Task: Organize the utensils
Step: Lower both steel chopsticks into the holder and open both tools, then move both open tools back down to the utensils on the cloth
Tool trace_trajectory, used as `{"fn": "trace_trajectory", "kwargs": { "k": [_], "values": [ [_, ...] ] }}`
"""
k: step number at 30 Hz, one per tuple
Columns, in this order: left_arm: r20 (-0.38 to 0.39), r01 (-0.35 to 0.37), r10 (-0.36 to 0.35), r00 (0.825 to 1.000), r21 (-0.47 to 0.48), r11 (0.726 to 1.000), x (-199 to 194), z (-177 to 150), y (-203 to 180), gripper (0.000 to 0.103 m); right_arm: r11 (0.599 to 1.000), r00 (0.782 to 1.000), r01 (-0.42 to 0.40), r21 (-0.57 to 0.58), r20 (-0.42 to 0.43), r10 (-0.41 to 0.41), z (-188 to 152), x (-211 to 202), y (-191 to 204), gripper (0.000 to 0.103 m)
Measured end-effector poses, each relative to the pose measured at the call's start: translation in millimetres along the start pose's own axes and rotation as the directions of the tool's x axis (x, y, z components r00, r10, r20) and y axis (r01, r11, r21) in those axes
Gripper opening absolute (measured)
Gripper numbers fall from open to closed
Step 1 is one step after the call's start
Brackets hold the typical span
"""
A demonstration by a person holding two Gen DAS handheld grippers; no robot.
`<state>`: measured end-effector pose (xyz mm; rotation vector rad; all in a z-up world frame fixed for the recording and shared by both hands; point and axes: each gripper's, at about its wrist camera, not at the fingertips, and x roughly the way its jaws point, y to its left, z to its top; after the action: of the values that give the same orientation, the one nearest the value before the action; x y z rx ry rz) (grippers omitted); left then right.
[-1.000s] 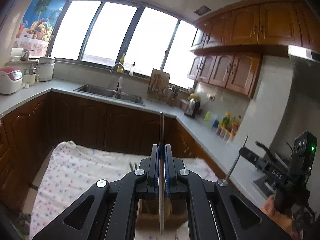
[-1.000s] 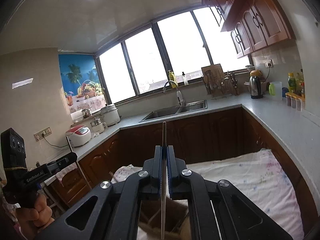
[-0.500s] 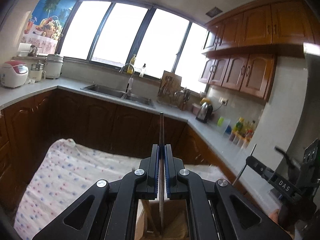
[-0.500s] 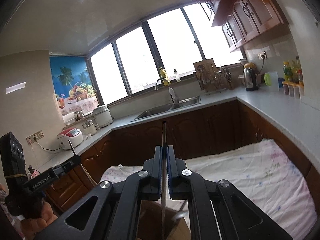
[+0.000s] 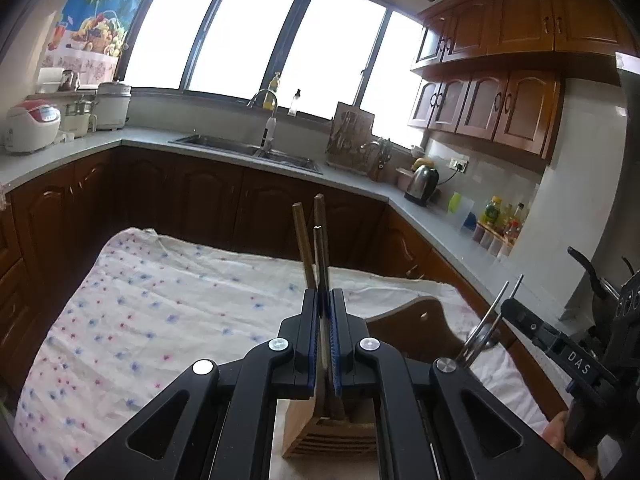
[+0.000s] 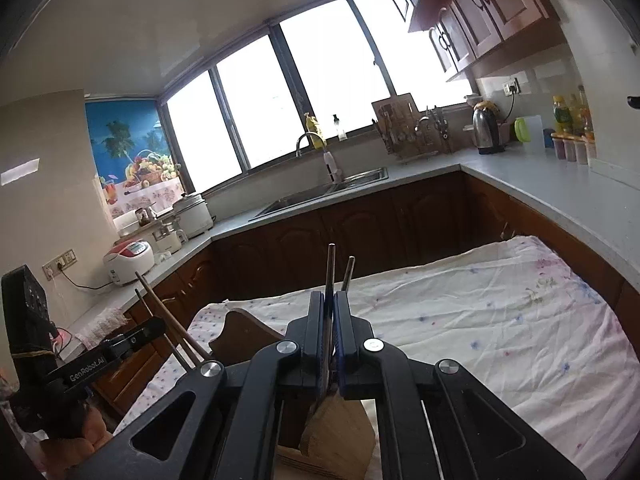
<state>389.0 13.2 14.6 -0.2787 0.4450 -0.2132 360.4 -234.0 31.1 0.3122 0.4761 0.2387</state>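
Holding: left gripper [image 5: 325, 300] is clamped on a pair of brown wooden chopsticks [image 5: 312, 240]; right gripper [image 6: 329, 304] is pinched on a pair of grey metal chopsticks [image 6: 335, 276].
Where: both pairs stand nearly upright over the wooden utensil holder [image 5: 320, 428], which sits on the floral cloth [image 5: 160, 312] of the table, directly below the jaws.
Lower ends: hidden behind each gripper's body, so I cannot tell whether the tips are already inside a slot.
Risk, missing: the sticks in each pair splay apart at the top, so one tip may catch the holder's rim or a divider while its partner goes in.
Risk, tipping: the holder looks light and stands on loose, wrinkled fabric; a sideways push from a jammed stick could slide or topple it.
Risk, slipping: the metal pair is thin, smooth and round, likely to rotate or slide in the pads if released unevenly.
Materials: holder is pale slatted wood with a darker curved backboard [image 5: 420, 320]; cloth is soft, creased cotton with small blue and pink flowers.
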Motion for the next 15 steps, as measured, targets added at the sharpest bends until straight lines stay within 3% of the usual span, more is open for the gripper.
{"fn": "trace_trajectory", "kwargs": {
  "k": [9, 12, 13, 15],
  "values": [
    [-0.022, -0.003, 0.003, 1.000, -0.004, 1.000, -1.5, 14.3, 1.1, 0.004, 1.000, 0.999, -0.007, 0.006, -0.032, 0.008, 1.4, 3.7, 0.4, 0.005],
    [-0.026, -0.002, 0.002, 1.000, -0.002, 1.000, -1.6, 14.9, 3.0, 0.004, 1.000, 0.999, -0.008, 0.001, -0.040, 0.008, 3.8, 3.2, 1.5, 0.010],
    [-0.032, 0.007, -0.007, 0.999, -0.001, 1.000, -1.7, 15.5, 2.7, 0.004, 1.000, 0.999, -0.013, 0.002, -0.039, 0.013, 4.5, 1.4, 2.1, 0.015],
    [-0.054, 0.021, -0.022, 0.998, -0.002, 1.000, -2.8, 13.9, 3.8, 0.005, 0.999, 0.999, -0.035, 0.008, -0.027, 0.035, 5.6, -4.4, 3.0, 0.038]
  ]
}}
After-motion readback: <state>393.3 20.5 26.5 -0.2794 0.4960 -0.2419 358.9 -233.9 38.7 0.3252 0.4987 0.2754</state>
